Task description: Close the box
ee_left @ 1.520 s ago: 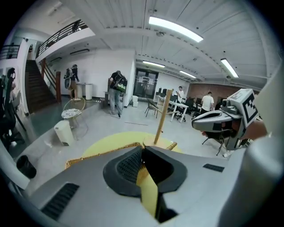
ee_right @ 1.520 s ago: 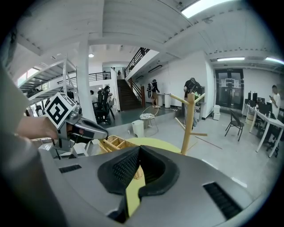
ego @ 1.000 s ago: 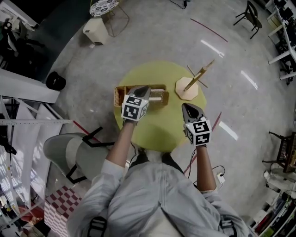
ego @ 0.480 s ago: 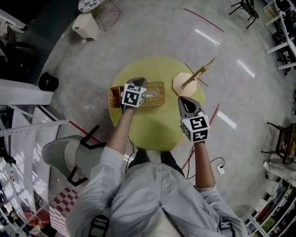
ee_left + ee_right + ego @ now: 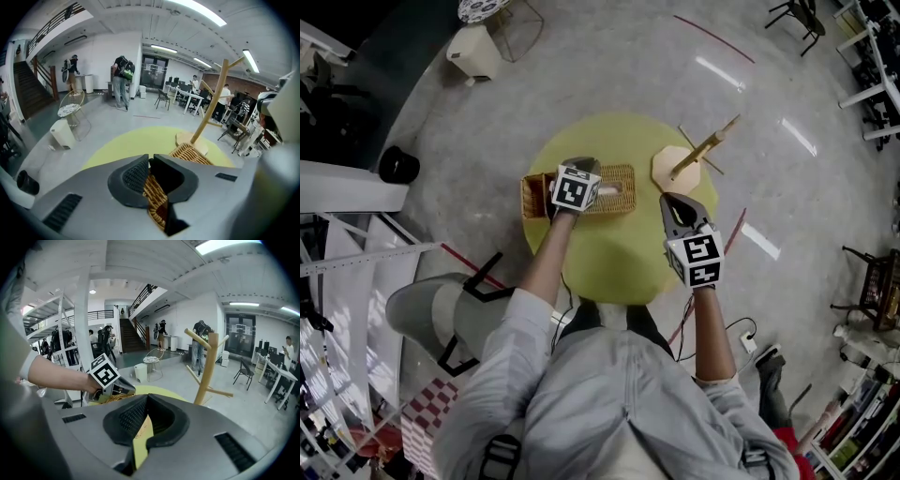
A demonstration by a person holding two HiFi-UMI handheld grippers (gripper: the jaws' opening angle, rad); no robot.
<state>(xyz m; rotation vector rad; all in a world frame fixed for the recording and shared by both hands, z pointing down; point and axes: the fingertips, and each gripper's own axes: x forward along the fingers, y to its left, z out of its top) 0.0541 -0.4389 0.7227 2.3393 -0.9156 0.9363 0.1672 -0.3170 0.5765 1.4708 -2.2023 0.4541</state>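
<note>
Looking down from the head view, your left gripper (image 5: 579, 171) rests over the wicker box (image 5: 619, 190), your right gripper (image 5: 671, 204) clear to its right; left gripper view, jaws pinch the wicker lid (image 5: 154, 197); right gripper view, jaws together, empty; closing seems unfinished

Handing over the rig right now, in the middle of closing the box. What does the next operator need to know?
Left gripper: jaws shut on a wicker edge of the wicker box, which sits on the yellow table.
Right gripper: shut and empty, hovering over the table near the wooden stand, apart from the box.
Done: the left gripper has hold of the box, and its top looks flat in the head view.
Left: check that the lid is fully seated, which I cannot tell from here, then release and draw back.
</note>
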